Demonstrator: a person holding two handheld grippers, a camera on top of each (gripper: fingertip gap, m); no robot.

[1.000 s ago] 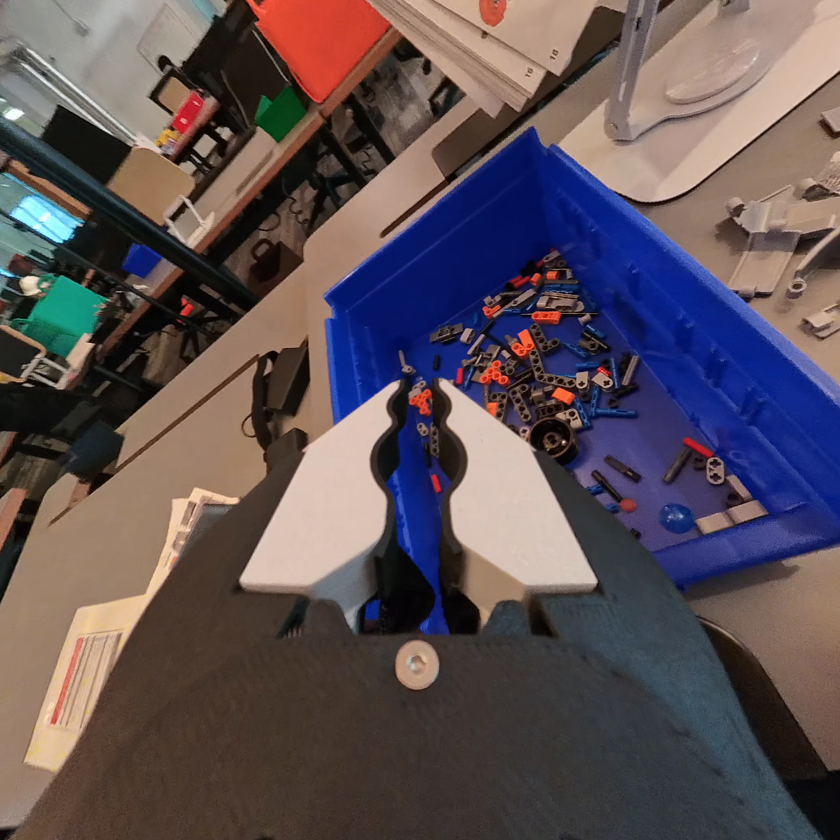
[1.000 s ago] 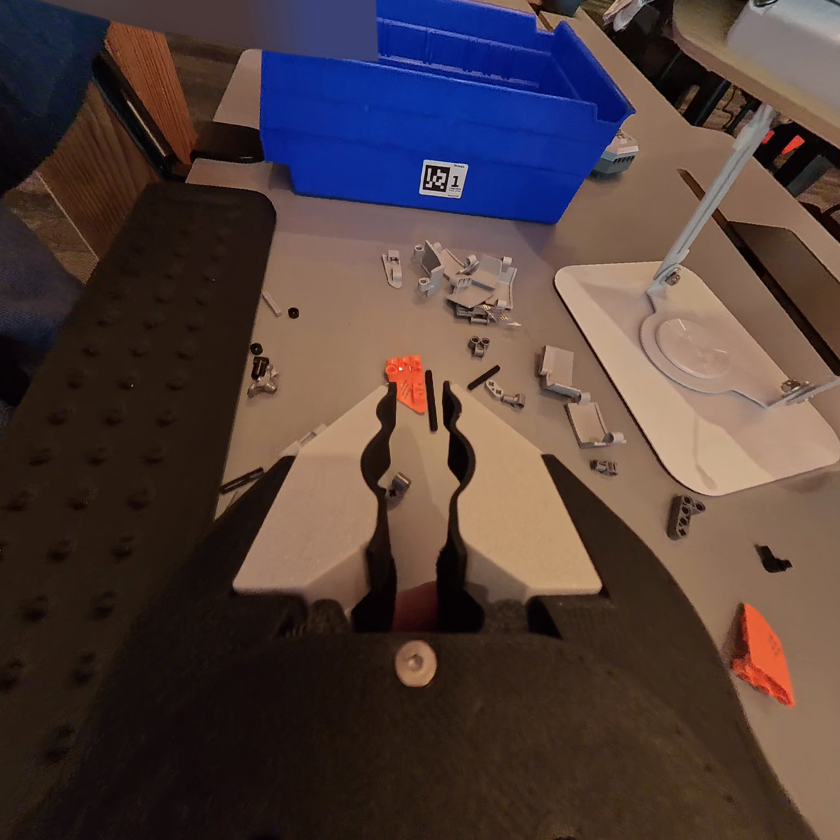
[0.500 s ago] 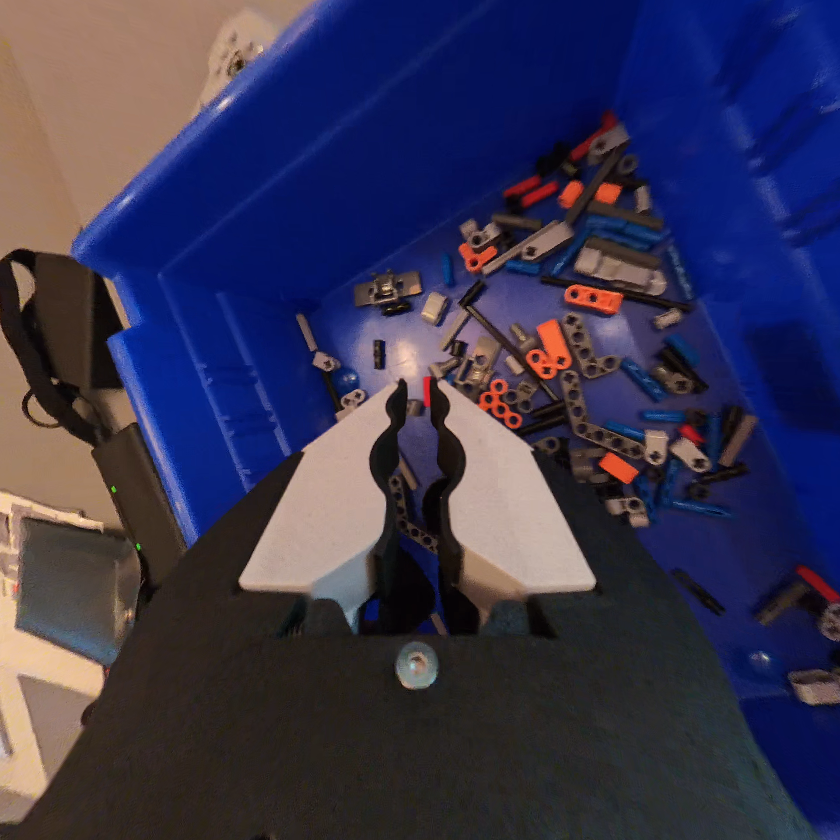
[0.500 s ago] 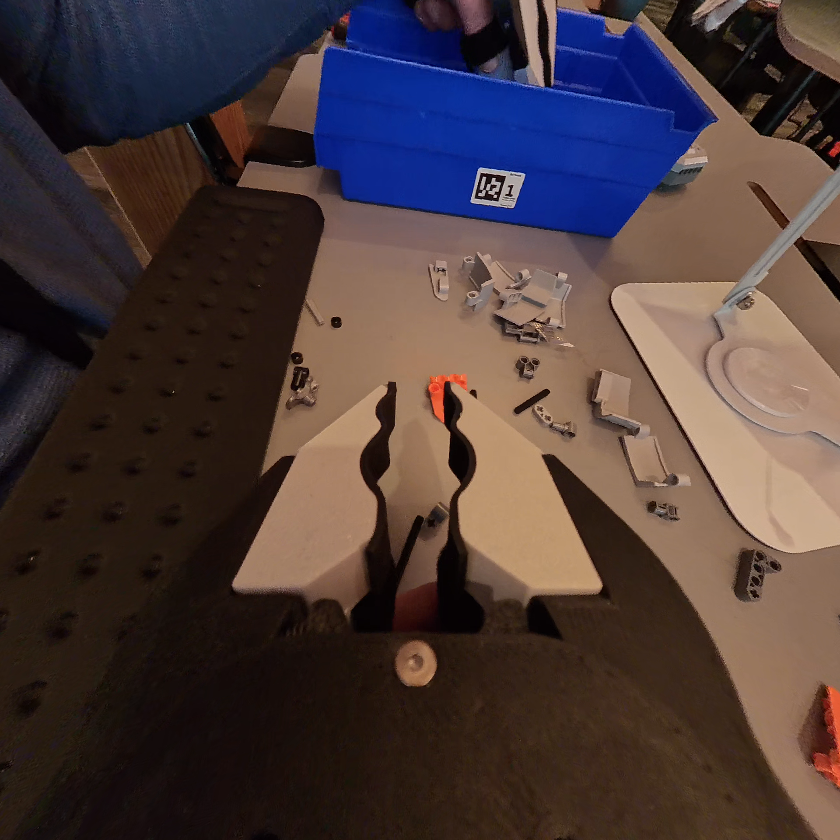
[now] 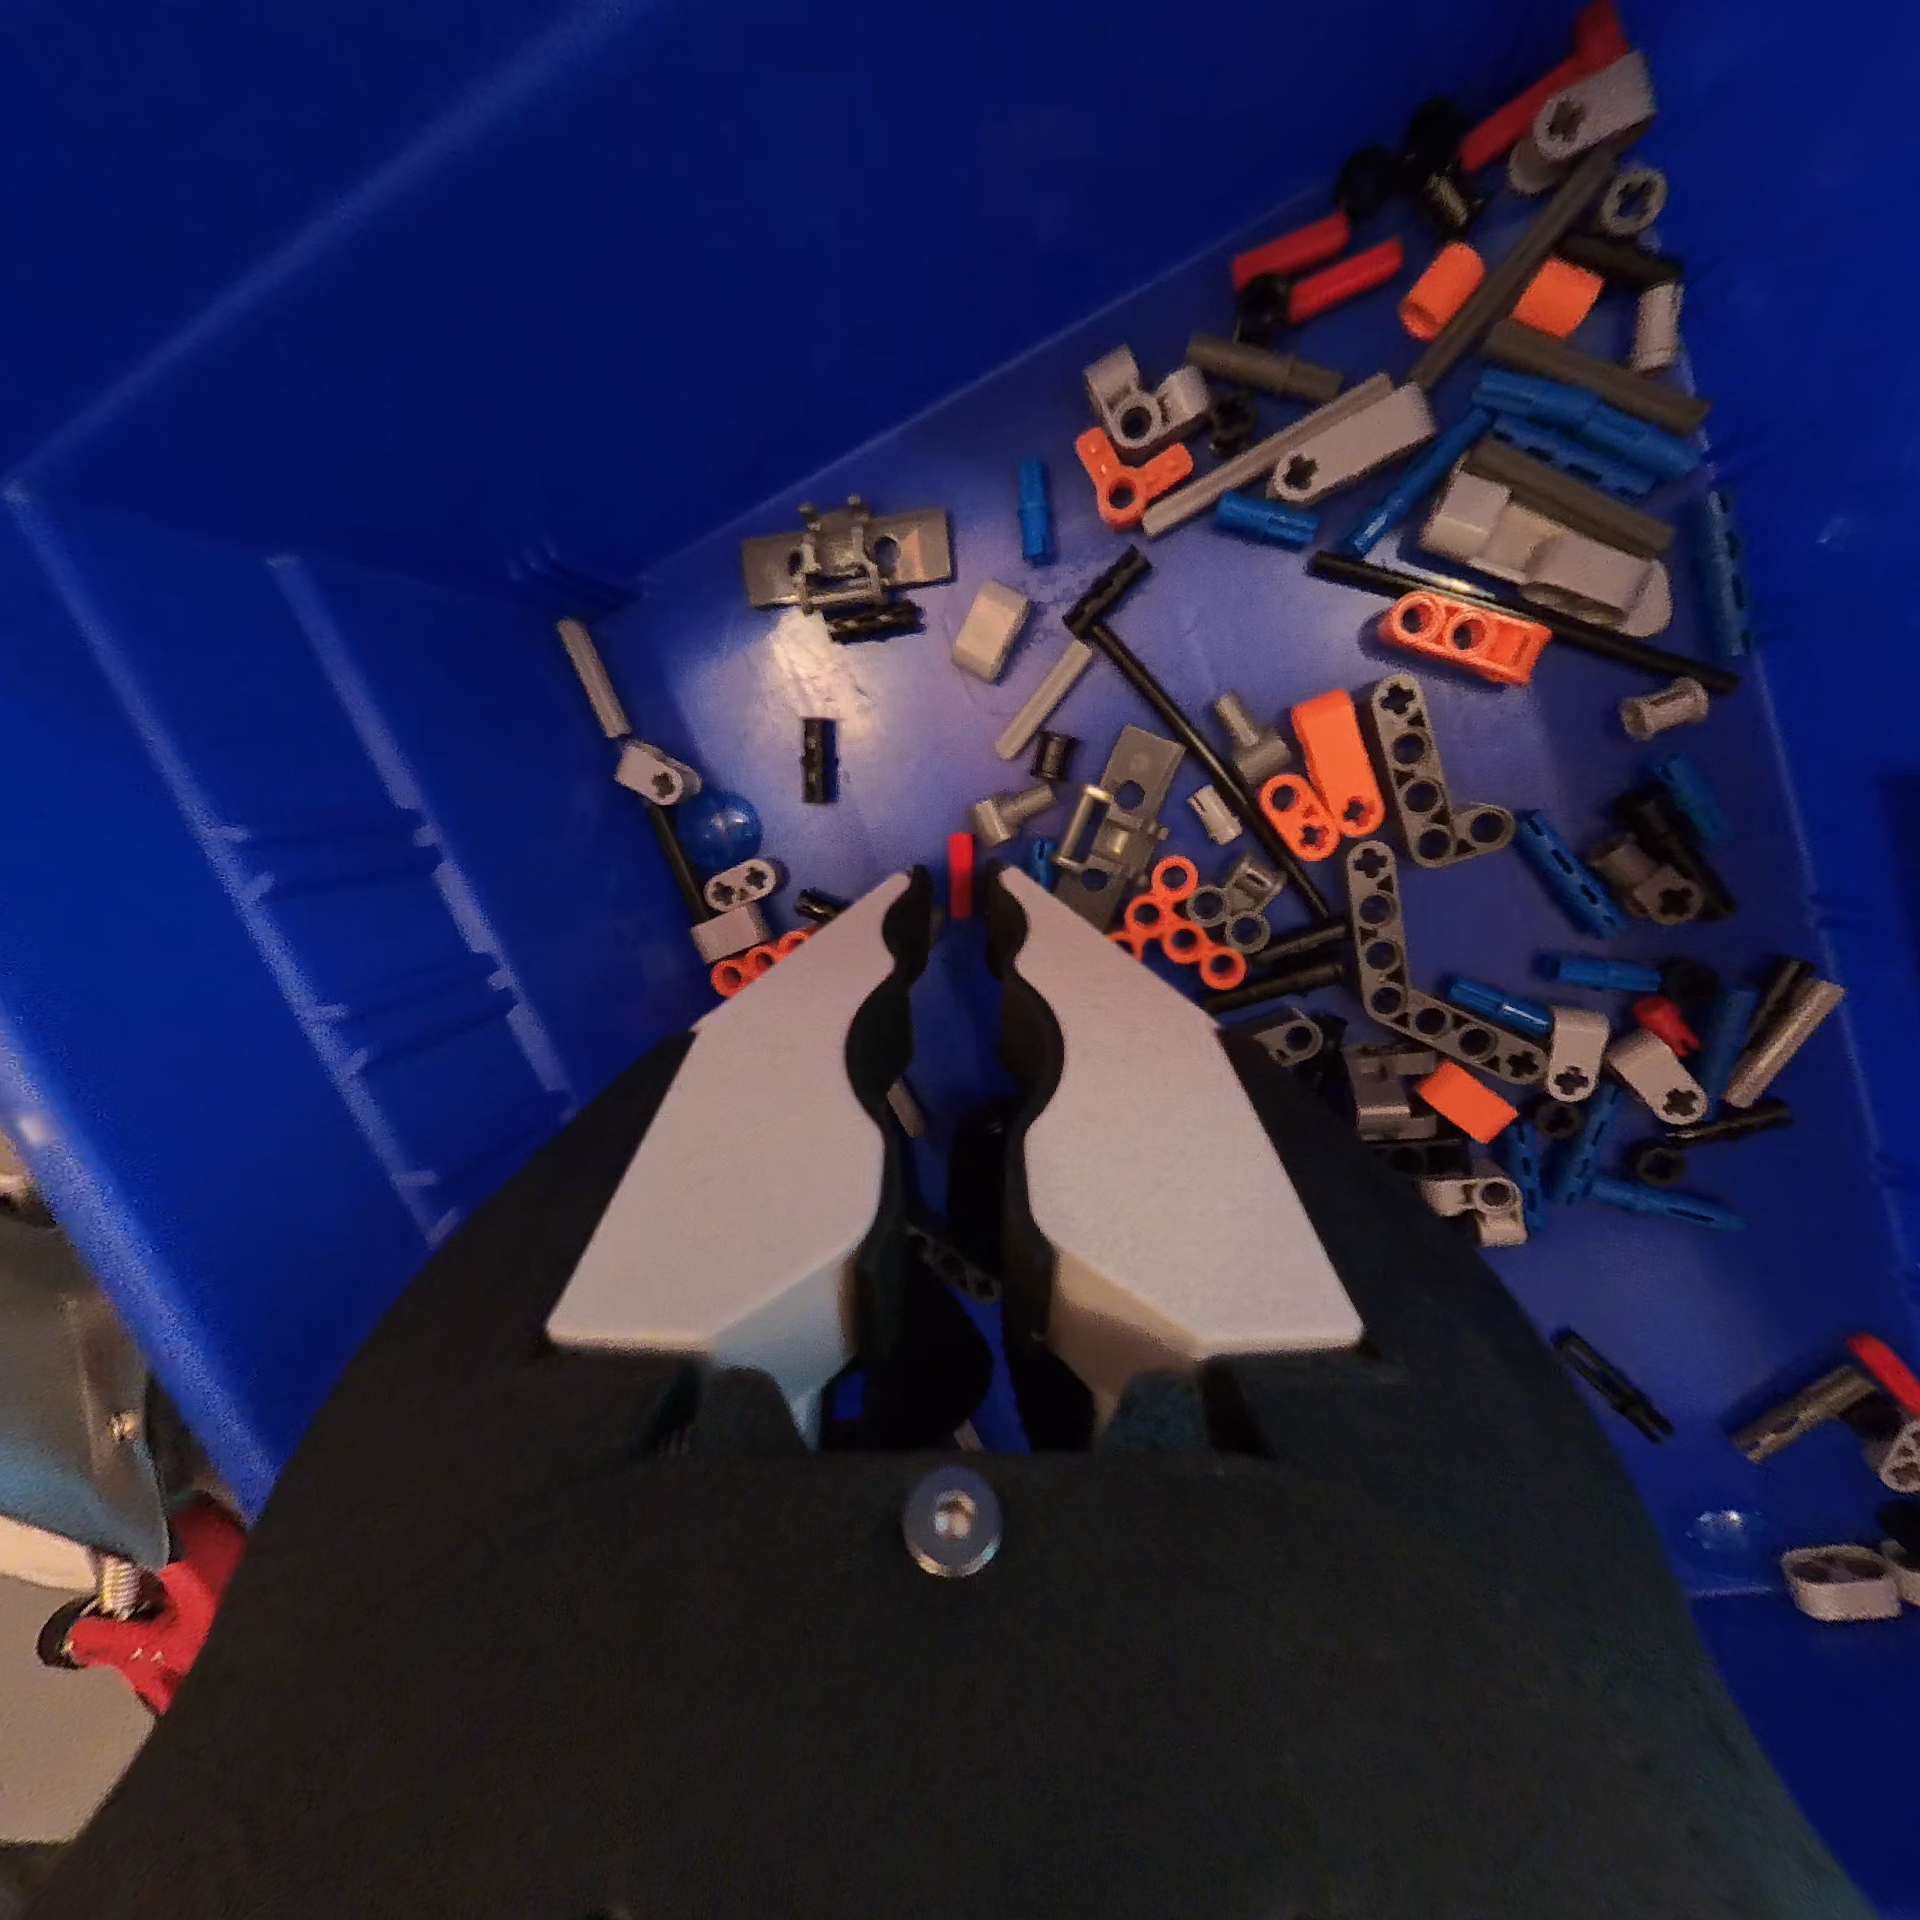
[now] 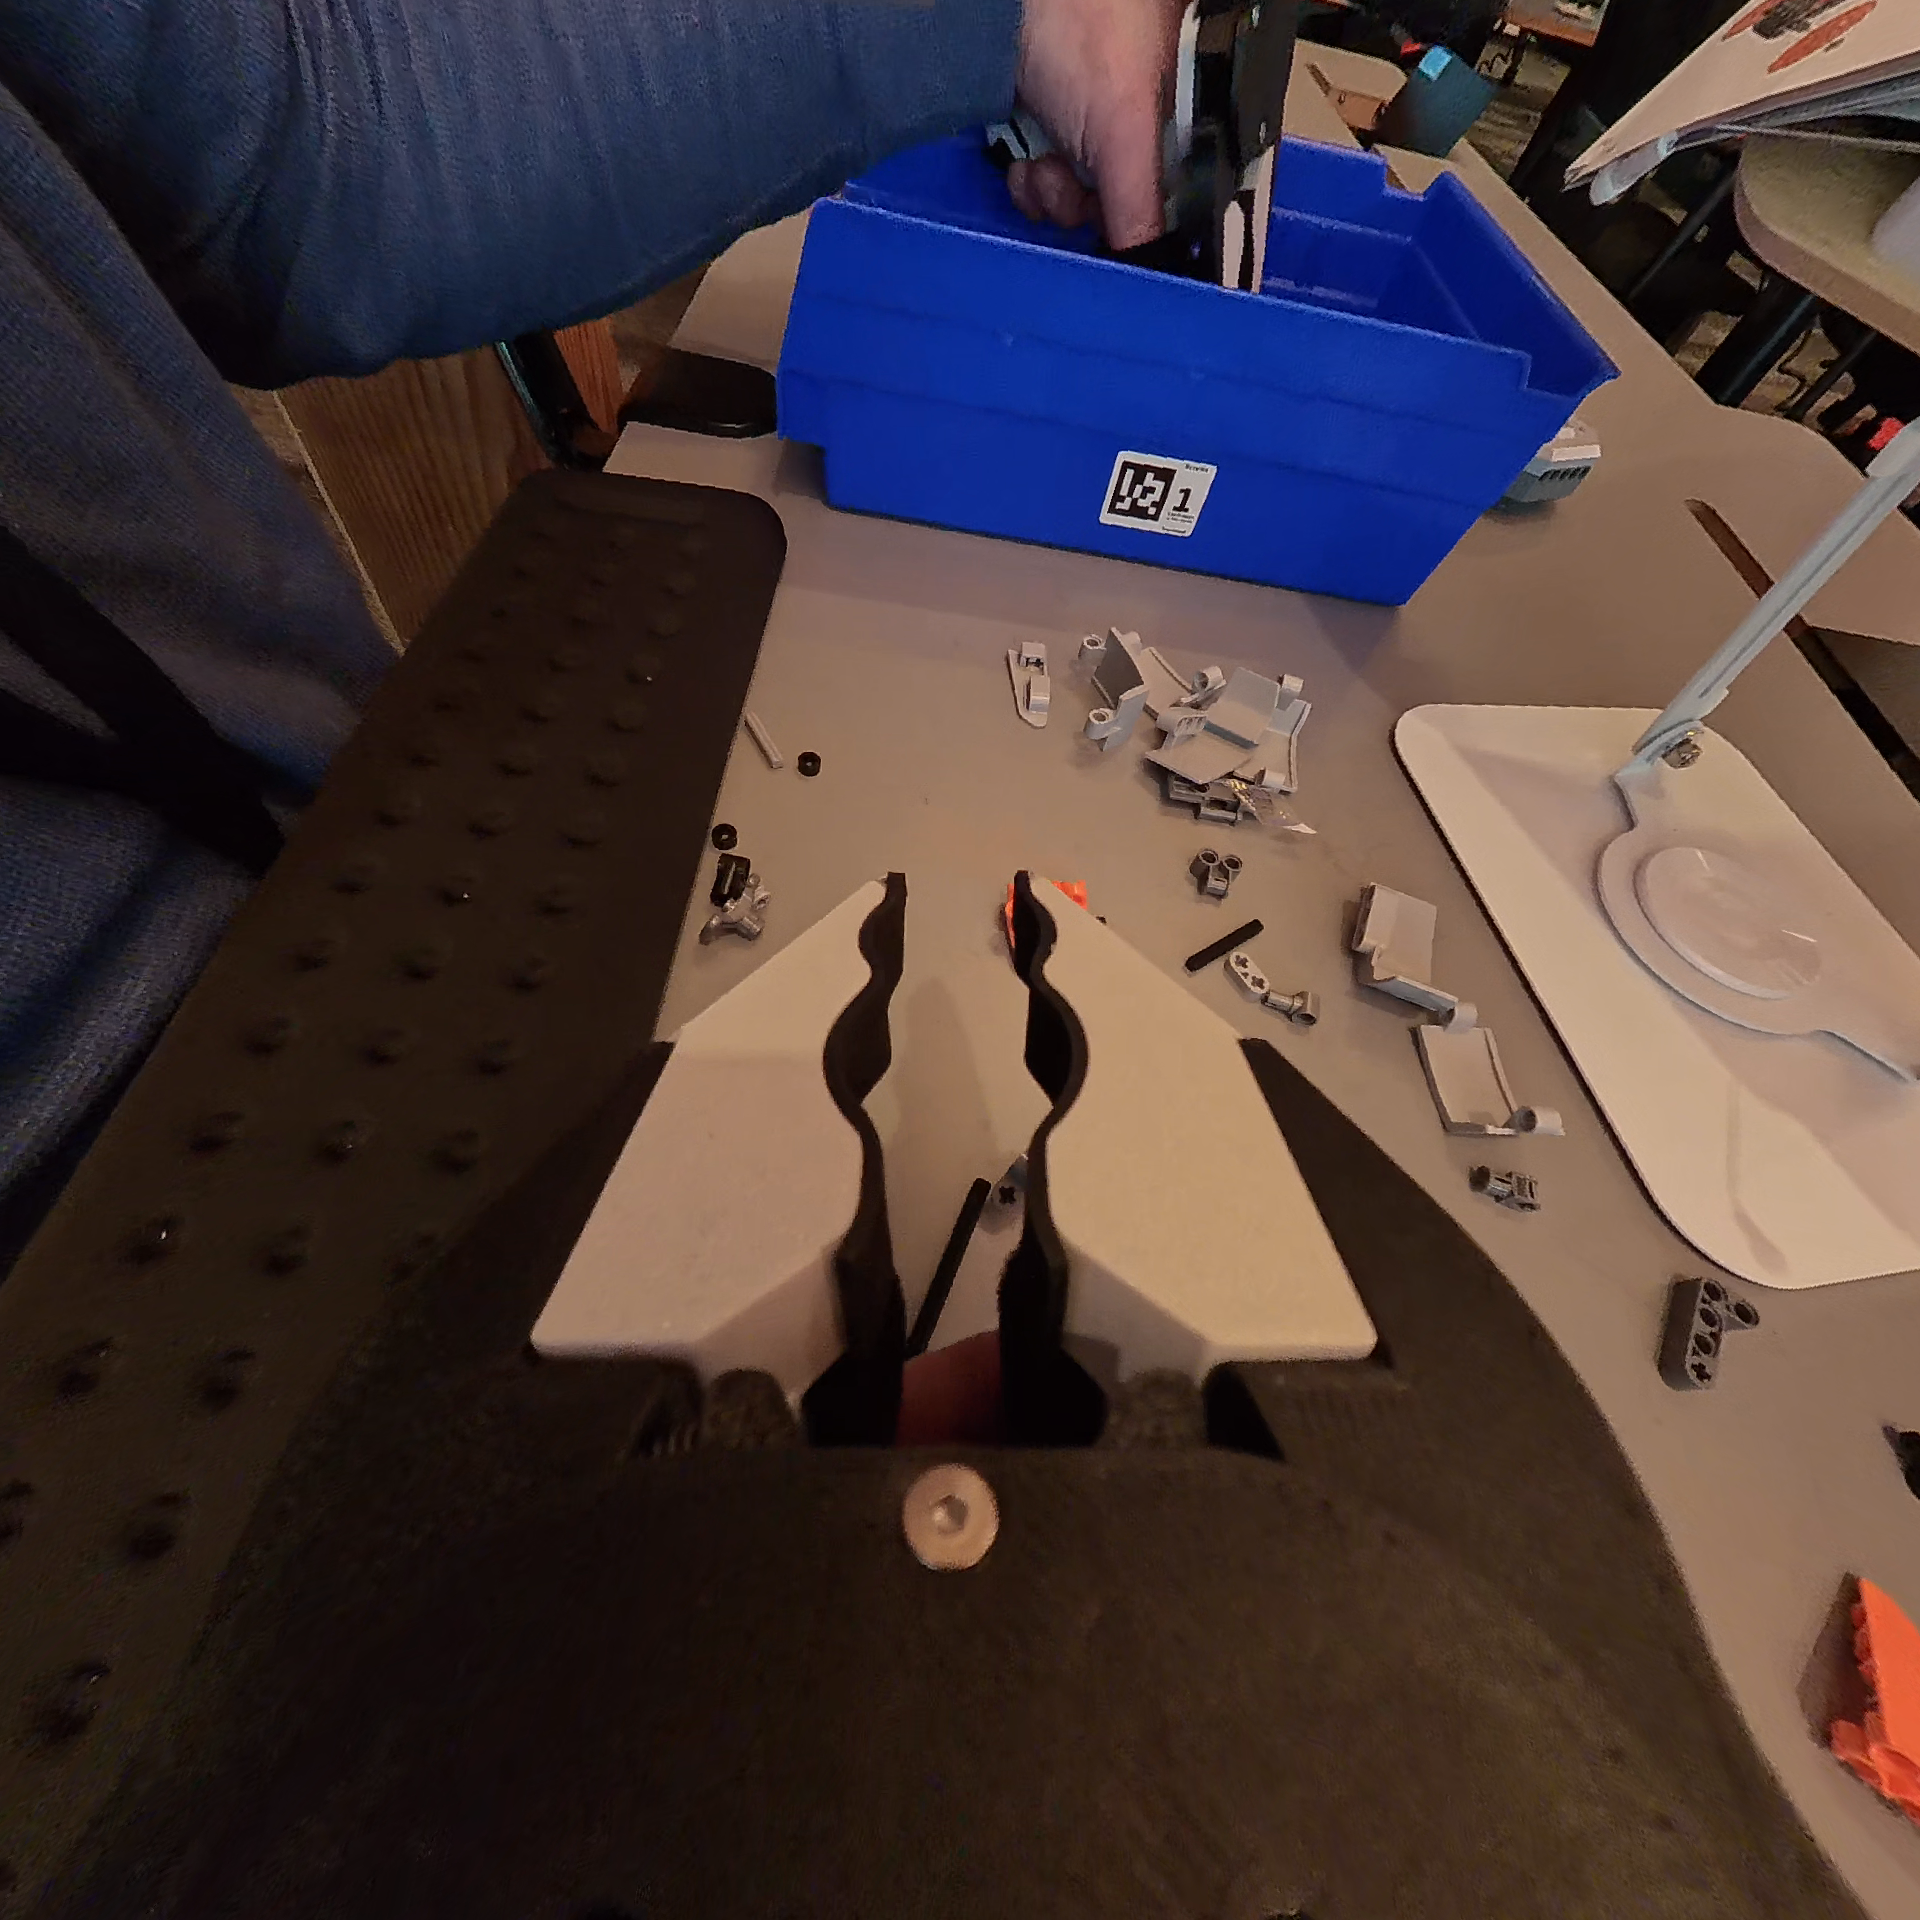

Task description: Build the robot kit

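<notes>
Left gripper [image 5: 956, 883] is down inside the blue bin [image 5: 312, 436], tips a narrow gap apart and holding nothing. A small red pin [image 5: 961, 876] lies on the bin floor right at that gap, just beyond the tips; contact can't be told. Left of the tips: a blue ball [image 5: 722, 826] and an orange beam [image 5: 758, 961] partly under the left finger. Right of the tips: an orange multi-hole piece [image 5: 1179, 920] and a grey bent beam [image 5: 1429, 971], then a dense scatter of grey, blue, black and orange parts out toward the bin's right wall. A long black axle [image 5: 1195, 727] runs diagonally through the scatter.

Right gripper [image 6: 961, 894] hangs over the grey table [image 6: 914, 665], well short of the bin [image 6: 1039, 416], jaws apart and empty. An orange piece [image 6: 1065, 894] sits at the right fingertip, mostly hidden behind it. A black rod [image 6: 951, 1262] lies on the table between the fingers, nearer their base. A heap of light grey parts [image 6: 1210, 727] sits between gripper and bin. Black studded mat [image 6: 416, 935] on the left, white tray [image 6: 1558, 831] on the right. In the right wrist view a hand [image 6: 1091, 125] in a blue sleeve reaches into the bin with the other gripper
</notes>
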